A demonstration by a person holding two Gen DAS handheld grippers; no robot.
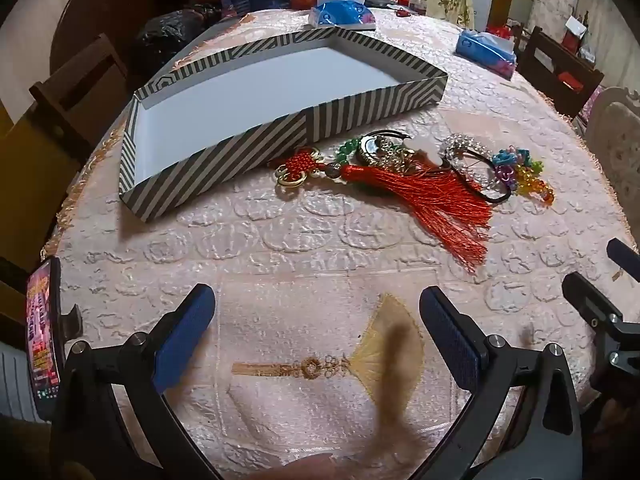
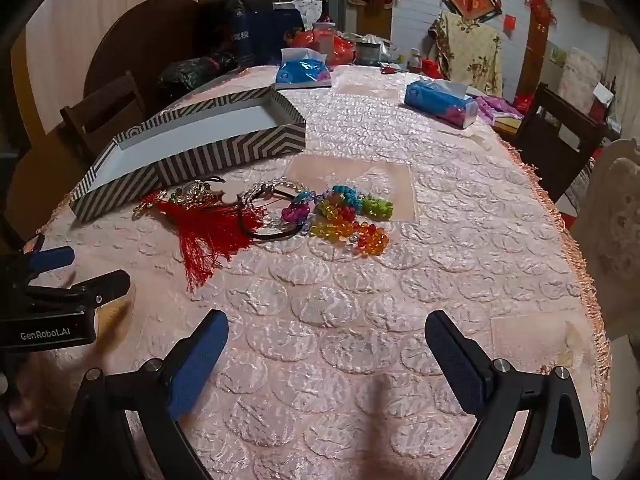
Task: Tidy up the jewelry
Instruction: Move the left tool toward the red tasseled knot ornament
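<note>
A striped black-and-white box with a bare white inside lies on the pink tablecloth. In front of it lies a heap of jewelry: a red tassel charm, a green bead string, a clear bead bracelet and colourful bead bracelets. My left gripper is open and empty, short of the heap. My right gripper is open and empty, also short of the heap; it shows at the right edge of the left wrist view.
Two blue tissue packs sit farther back on the table. A phone on a stand is at the left edge. Dark wooden chairs stand around the table, with bags and clutter at the far end.
</note>
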